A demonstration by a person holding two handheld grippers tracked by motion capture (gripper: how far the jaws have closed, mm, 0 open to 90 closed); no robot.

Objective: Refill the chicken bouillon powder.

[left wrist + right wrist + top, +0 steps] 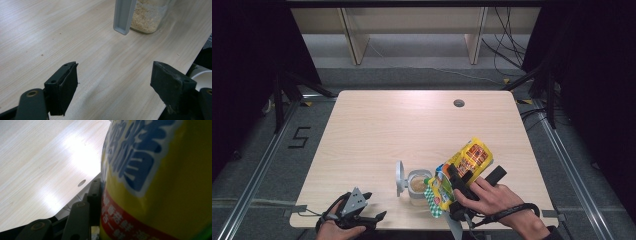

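The right gripper [460, 186] clenches a yellow bag [462, 170] and holds it tilted over an open jar [418, 186], the bag's lower, green-checked end just right of the jar's mouth; the right gripper view shows one black jaw pressed flat against the bag's printed face. The jar stands near the front edge of the table [382, 130], partly filled with a pale, crumb-like stuff, and its grey lid [400, 178] stands hinged upright on the jar's left side. The left gripper [364, 212] rests released to the jar's left at the table's front edge; in the left gripper view its jaws stand wide apart with bare wood between them, and the jar and lid lie ahead of them. The step in hand appears to be pouring from bag into jar. To do it well, the bag's opening should sit directly over the jar's mouth before the tilt is steepened, since the mouth is narrow and the bag soft; the tilt should grow slowly so the contents run rather than drop in a lump. The clench should stay firm without crushing the bag shut. The free gripper could steady the jar's wall, as a nudge from the bag might slide or tip it.
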